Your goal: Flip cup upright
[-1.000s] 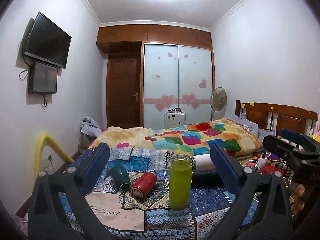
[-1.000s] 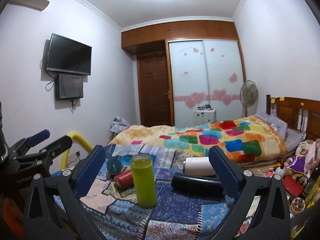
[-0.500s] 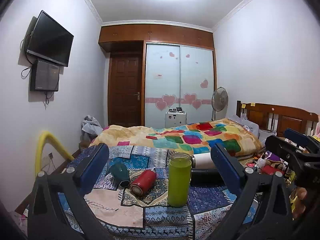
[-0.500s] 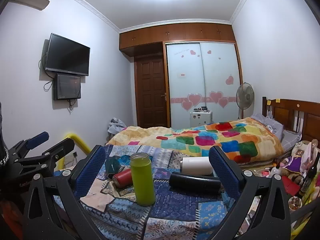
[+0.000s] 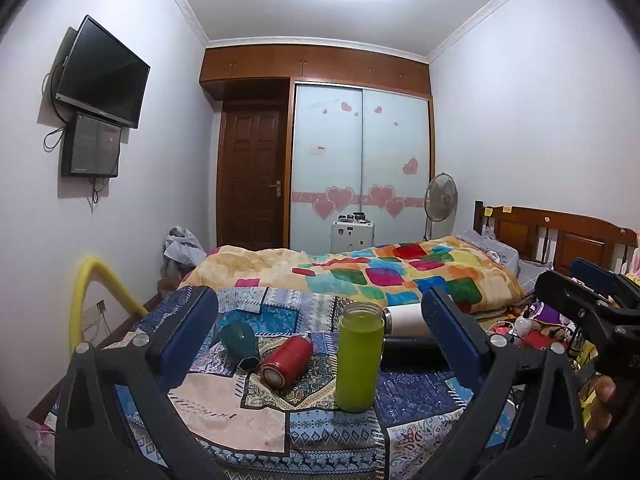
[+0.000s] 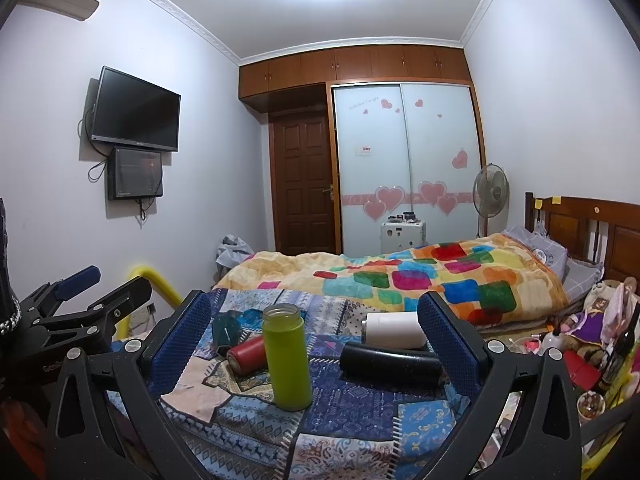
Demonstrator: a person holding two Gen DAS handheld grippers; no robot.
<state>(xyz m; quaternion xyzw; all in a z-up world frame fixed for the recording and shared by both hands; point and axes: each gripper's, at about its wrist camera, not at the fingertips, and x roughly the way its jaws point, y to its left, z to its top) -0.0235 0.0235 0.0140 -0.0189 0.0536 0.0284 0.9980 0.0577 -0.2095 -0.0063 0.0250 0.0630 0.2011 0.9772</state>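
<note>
A lime-green cup stands upright on the patchwork cloth; it also shows in the right wrist view. A red cup, a dark teal cup, a white cup and a black cup lie on their sides around it. My left gripper is open and empty, short of the cups. My right gripper is open and empty, also short of them.
A bed with a colourful blanket lies behind the cloth. A yellow rail stands at the left. Clutter fills the floor at the right. The other gripper shows at each view's edge.
Both grippers have pulled back and risen slightly, so the cups sit a little lower in each view. The cups have not moved.
</note>
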